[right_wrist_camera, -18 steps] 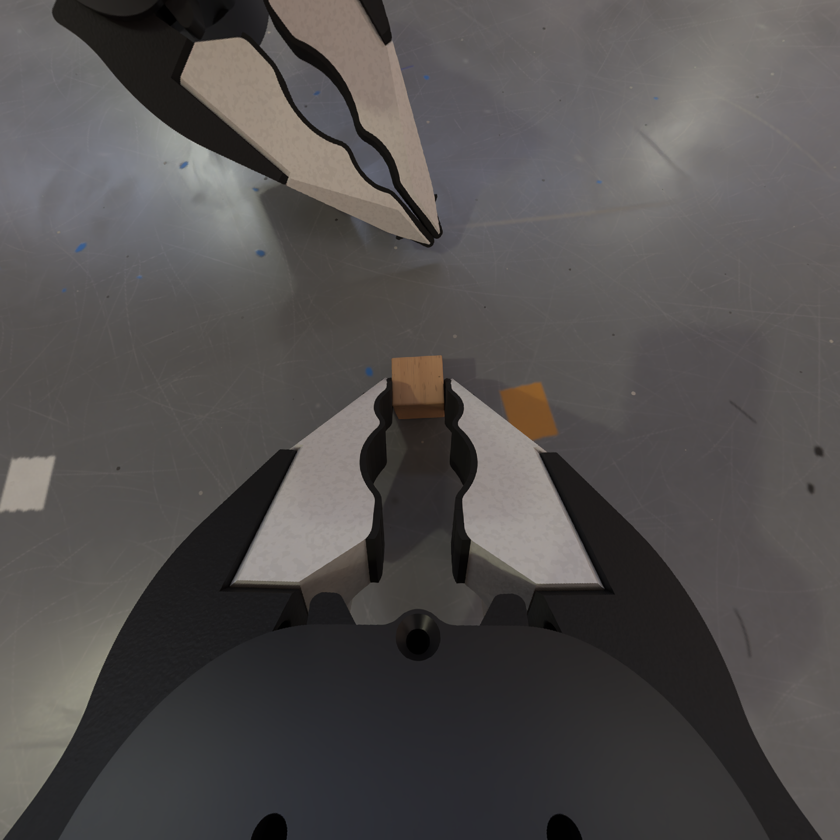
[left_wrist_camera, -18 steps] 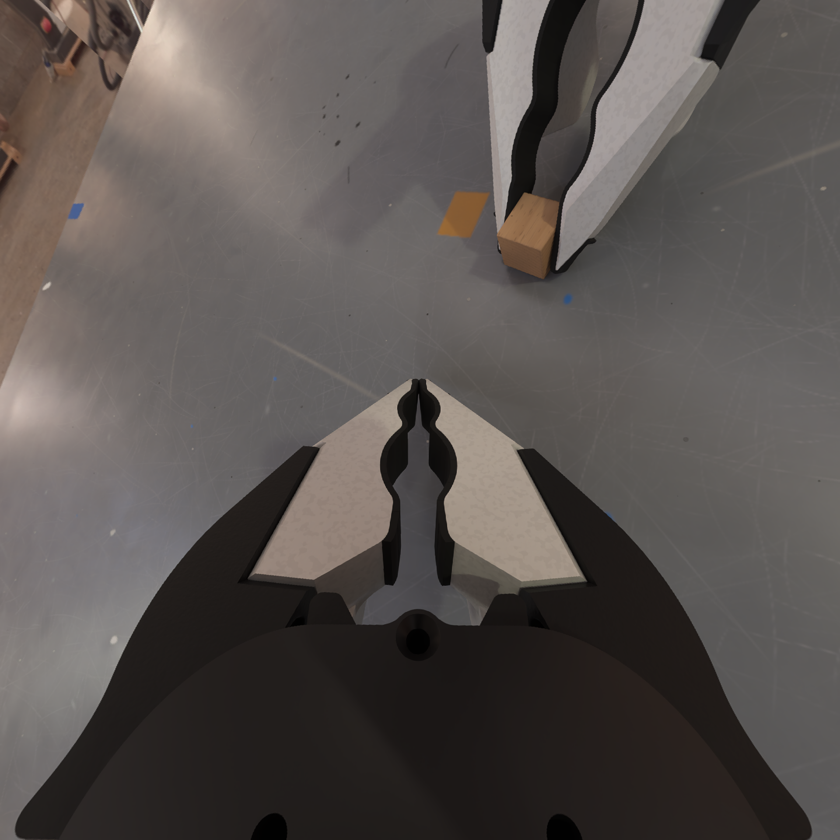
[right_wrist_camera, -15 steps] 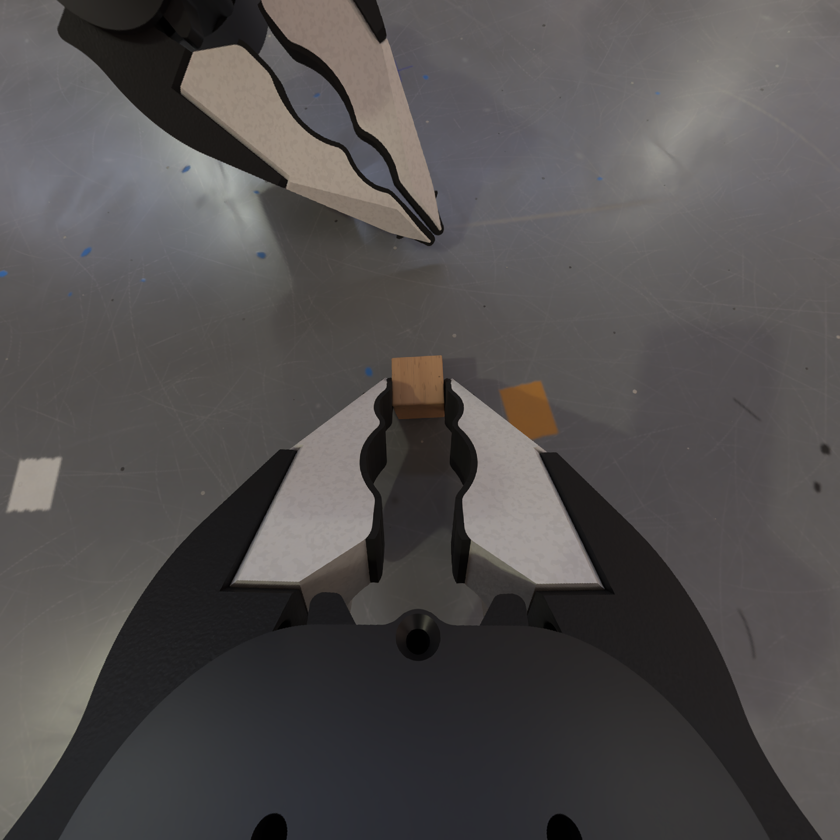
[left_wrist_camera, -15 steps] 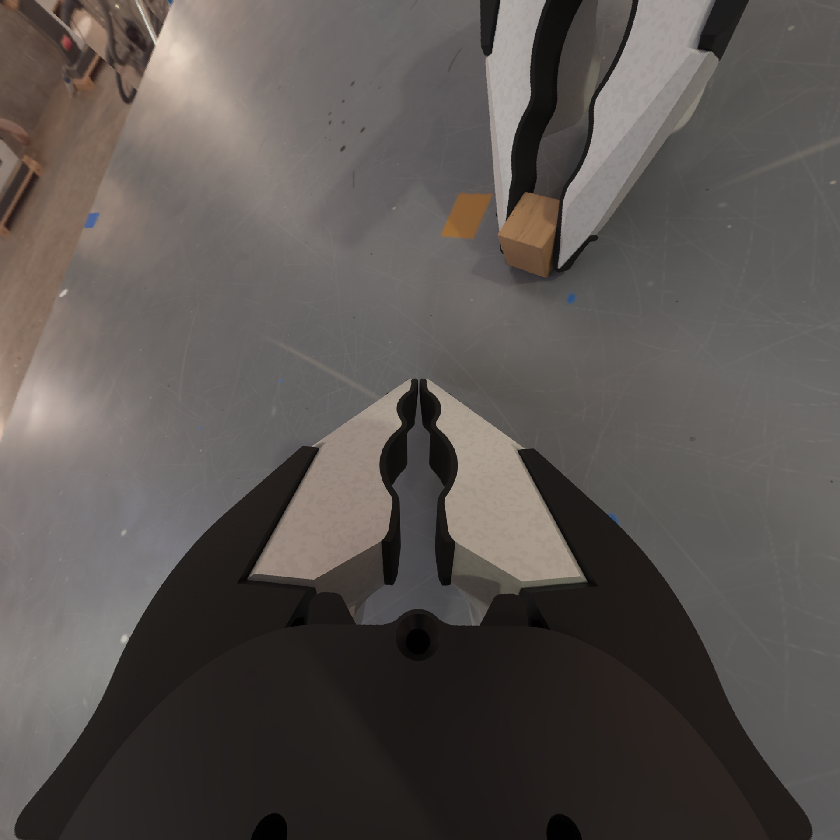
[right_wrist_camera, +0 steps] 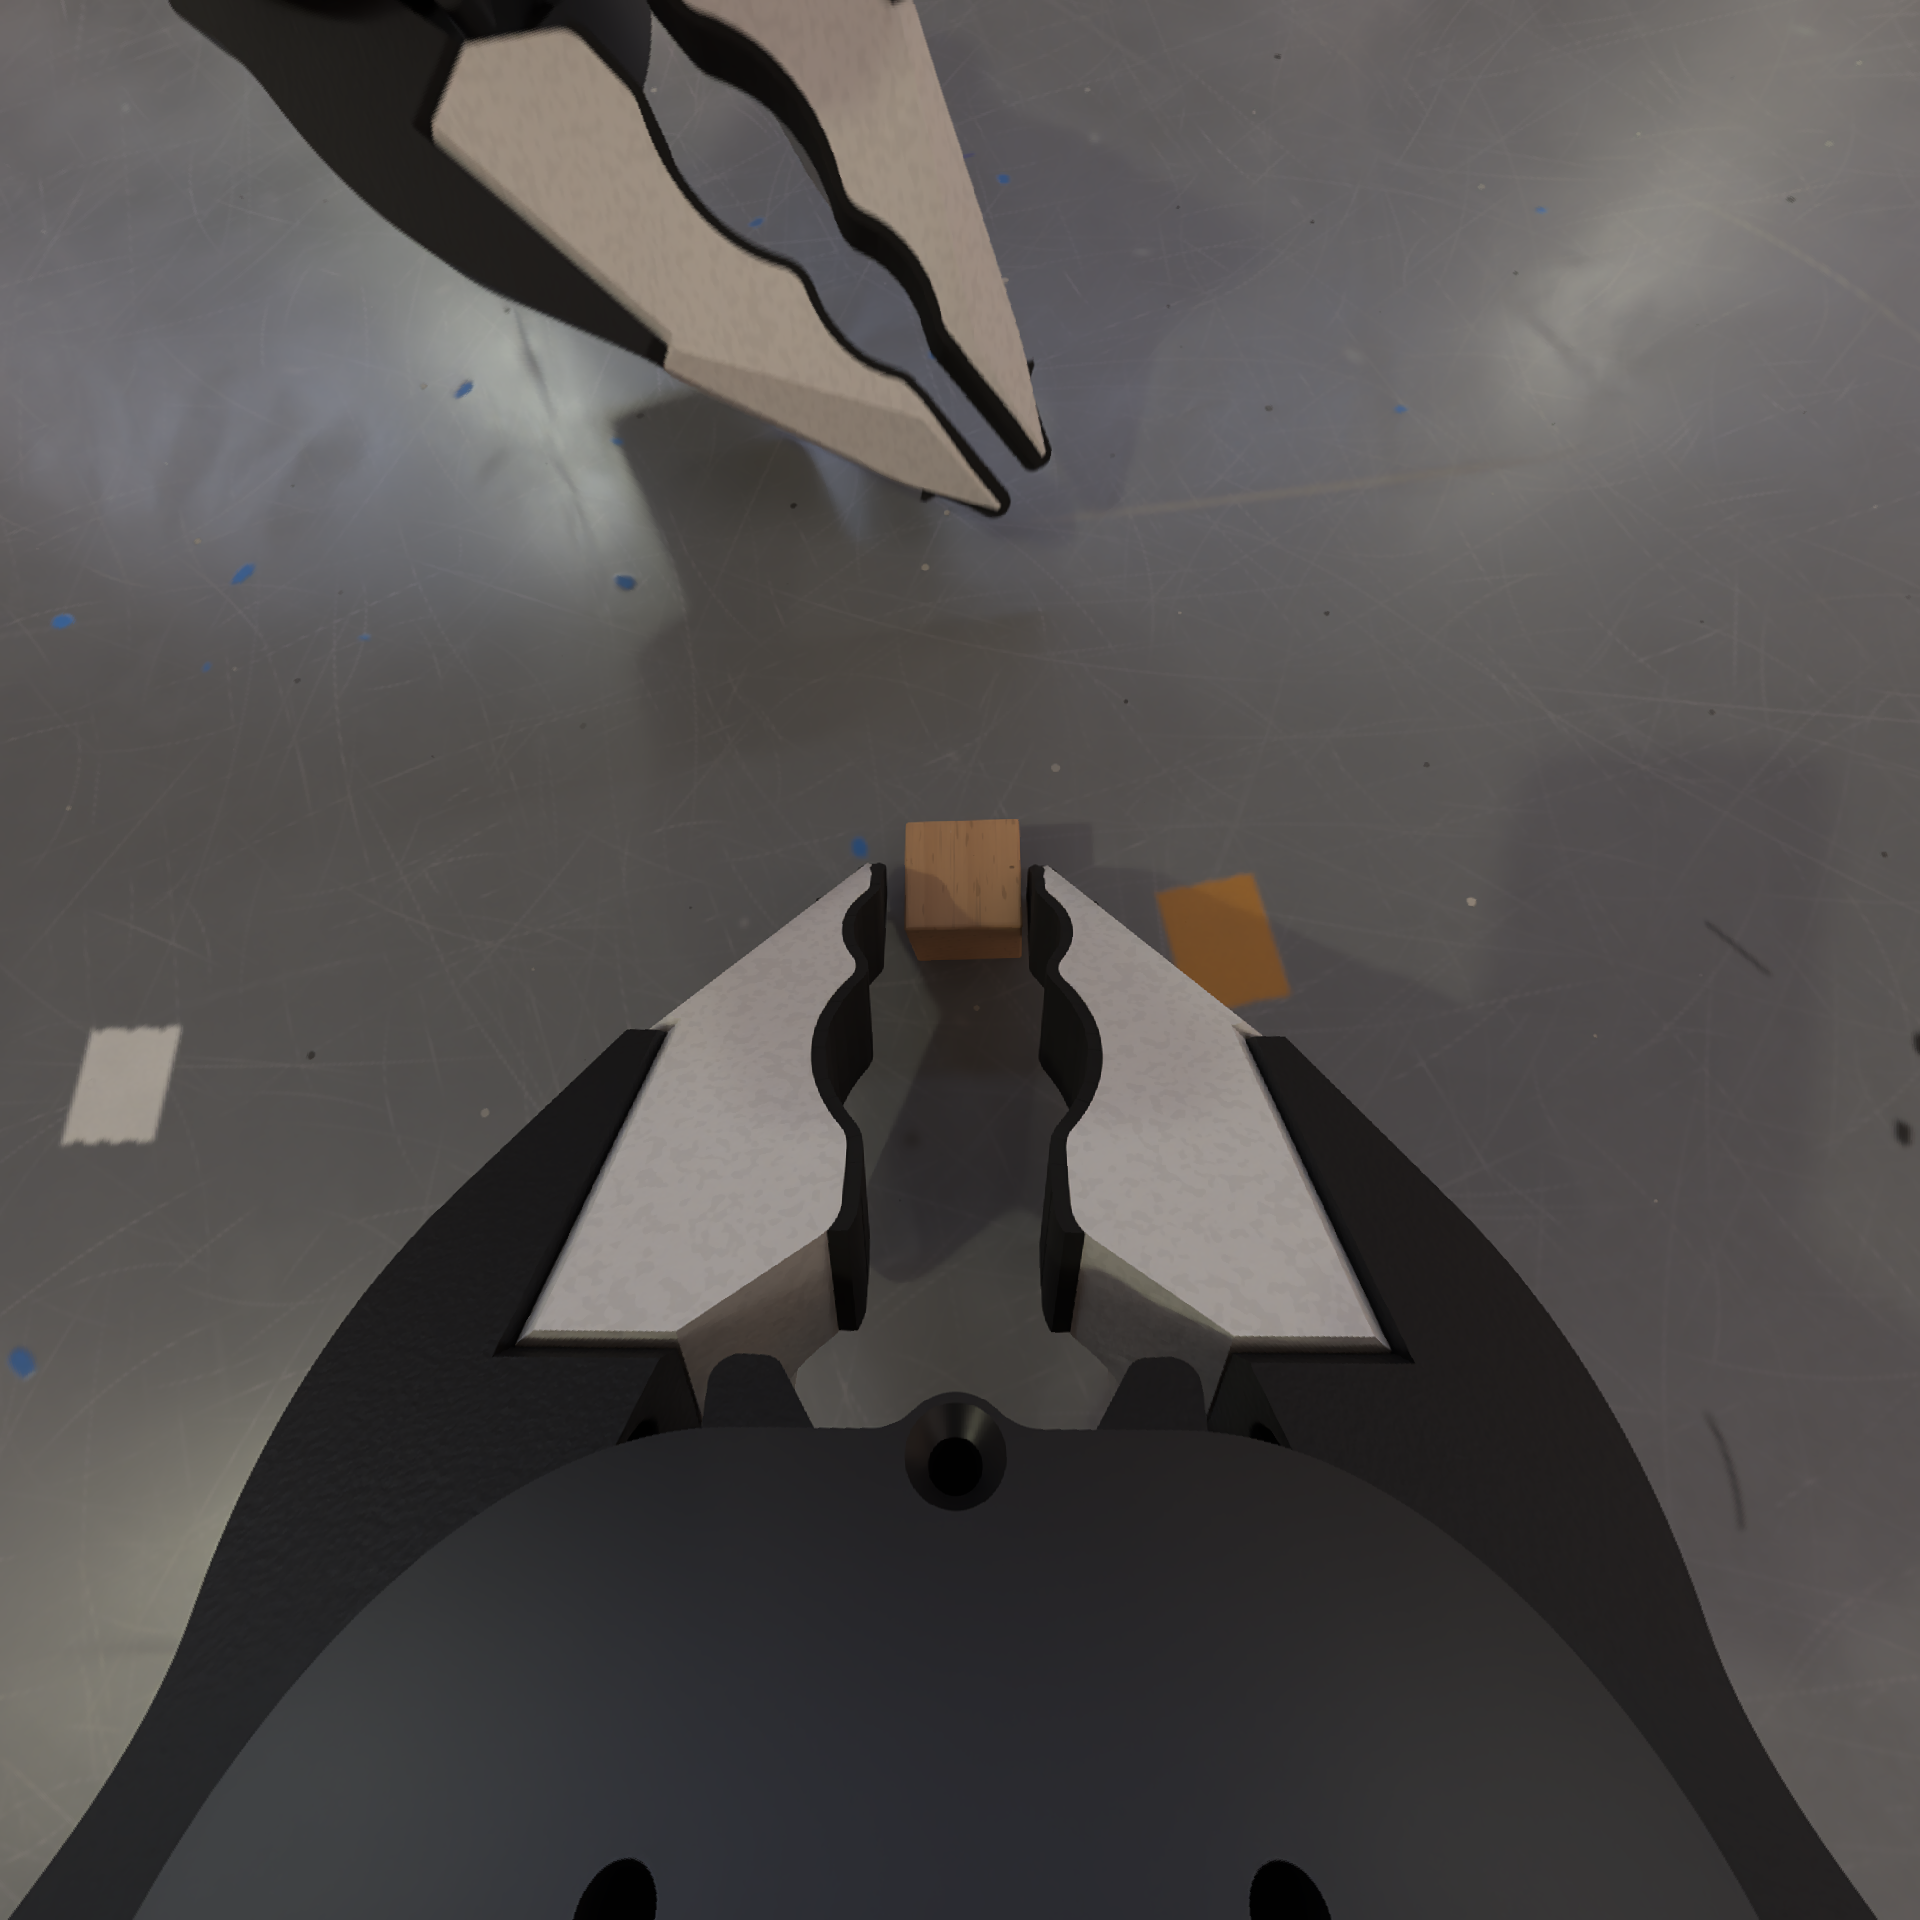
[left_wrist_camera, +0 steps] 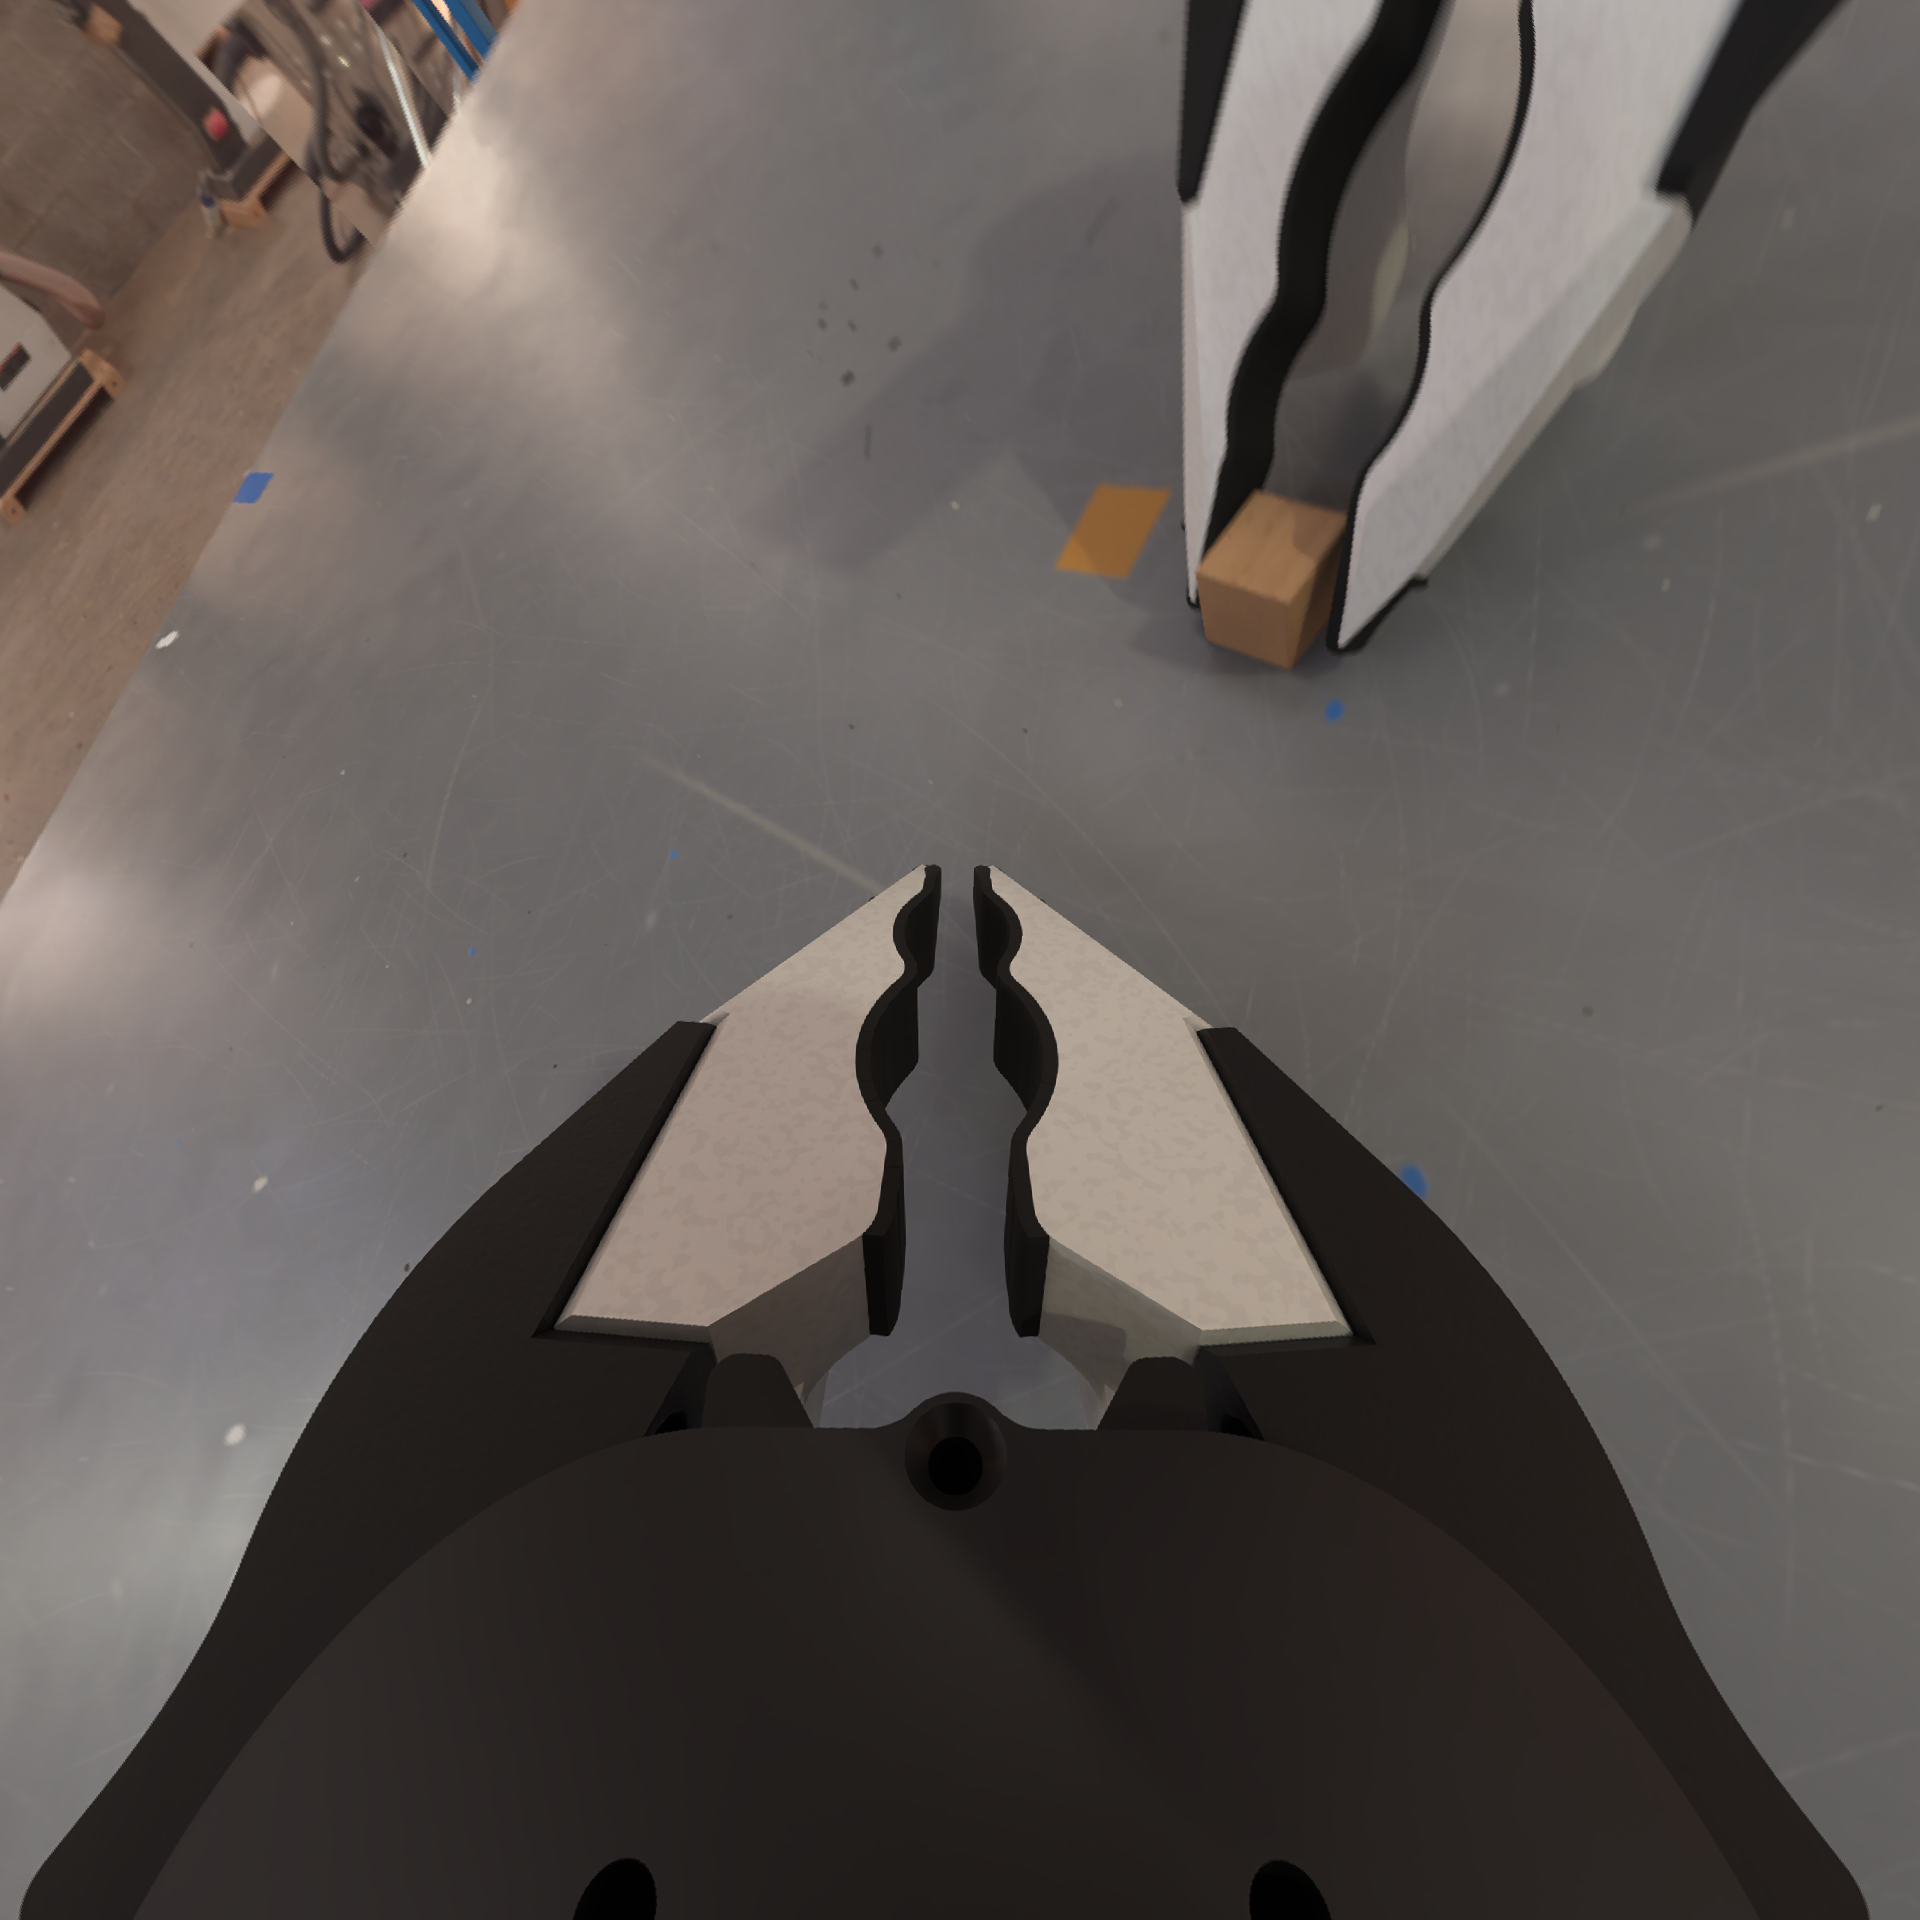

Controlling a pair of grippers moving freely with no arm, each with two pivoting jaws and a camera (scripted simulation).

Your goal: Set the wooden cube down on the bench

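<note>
The small wooden cube [right_wrist_camera: 961, 883] rests on the scratched grey metal bench [right_wrist_camera: 1455, 727] between the tips of my right gripper [right_wrist_camera: 954, 873]. The right jaws are open, with a thin gap on each side of the cube. In the left wrist view the cube [left_wrist_camera: 1262, 582] stands on the bench [left_wrist_camera: 520, 727] at the upper right, between the right gripper's fingertips [left_wrist_camera: 1273, 623]. My left gripper [left_wrist_camera: 957, 873] is empty, its tips a narrow gap apart, well short of the cube. It also shows in the right wrist view [right_wrist_camera: 1023, 483], beyond the cube.
An orange tape patch [right_wrist_camera: 1221, 940] lies flat just beside the cube; it also shows in the left wrist view [left_wrist_camera: 1114, 530]. A white tape patch [right_wrist_camera: 120, 1086] lies at the left. The bench's edge [left_wrist_camera: 208, 551] runs along the left, with workshop floor and equipment beyond.
The right jaws have opened a little and let go of the cube, which stays on the bench. The left jaws have parted slightly from shut, and the left gripper has drifted.
</note>
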